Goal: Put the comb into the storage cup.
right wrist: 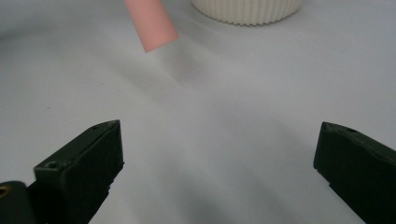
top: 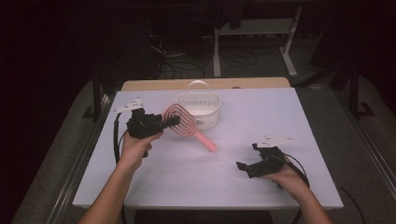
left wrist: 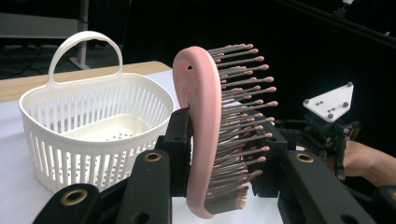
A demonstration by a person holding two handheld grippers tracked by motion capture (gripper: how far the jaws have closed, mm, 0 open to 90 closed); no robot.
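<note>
A pink hairbrush (top: 183,122) with an open looped head is lifted above the white table, its handle (top: 207,142) slanting down to the right. My left gripper (top: 173,122) is shut on the brush head; in the left gripper view the jaws clamp the pink rim (left wrist: 201,140) with the bristles pointing right. A white slatted basket (top: 200,108) with a loop handle stands just behind the brush, and its inside (left wrist: 107,130) looks bare. My right gripper (top: 243,168) rests low at the front right, open, with nothing between its jaws. The handle tip (right wrist: 150,23) hangs ahead of it.
The white table (top: 224,177) has a wooden strip (top: 154,84) along its far edge. Dark floor, cables and white desk legs (top: 217,51) lie beyond. The basket's base (right wrist: 247,10) sits at the top of the right gripper view.
</note>
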